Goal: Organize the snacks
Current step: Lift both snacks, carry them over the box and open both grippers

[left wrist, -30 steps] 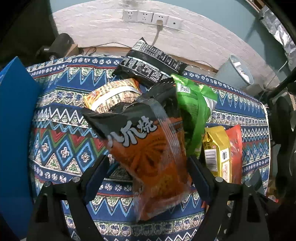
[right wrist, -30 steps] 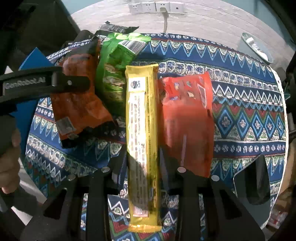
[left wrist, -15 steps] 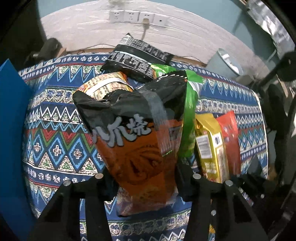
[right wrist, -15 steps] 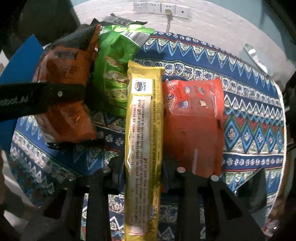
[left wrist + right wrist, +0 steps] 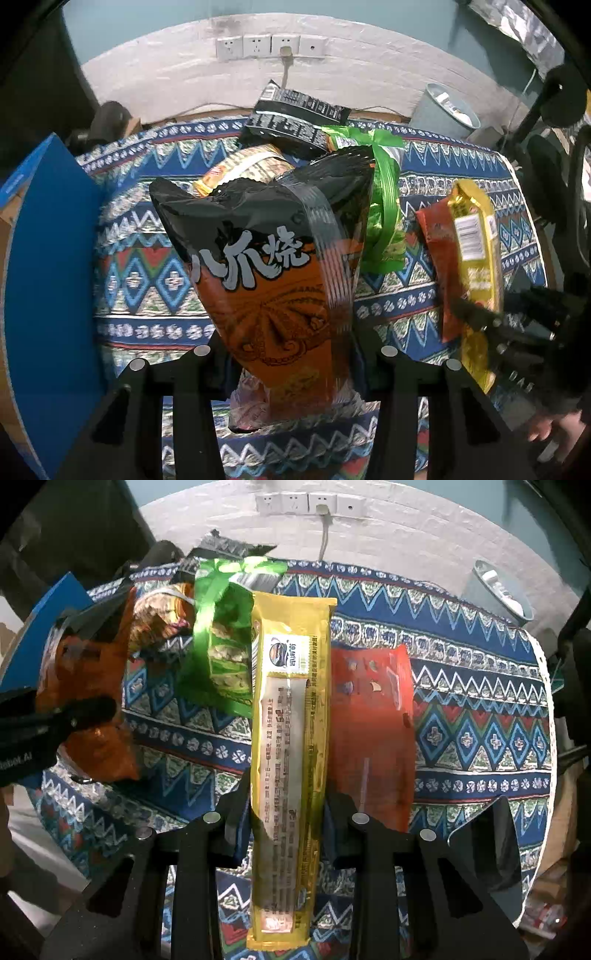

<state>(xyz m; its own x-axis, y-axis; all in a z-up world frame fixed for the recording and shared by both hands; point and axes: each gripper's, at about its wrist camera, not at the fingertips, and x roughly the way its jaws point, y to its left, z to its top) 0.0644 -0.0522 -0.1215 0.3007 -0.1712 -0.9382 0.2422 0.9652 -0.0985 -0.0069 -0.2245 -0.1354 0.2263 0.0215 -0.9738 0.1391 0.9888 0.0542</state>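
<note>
Orange-and-black crinkly snack bag (image 5: 280, 288) is clamped in the left gripper (image 5: 291, 354), lifted above the patterned blue tablecloth (image 5: 147, 266). The right gripper (image 5: 286, 823) grips the long yellow foil pack (image 5: 290, 716), lengthwise along its fingers, beside the flat red packet (image 5: 373, 716).

"八爪烧" on orange snack bag (image 5: 280, 288)
</note>
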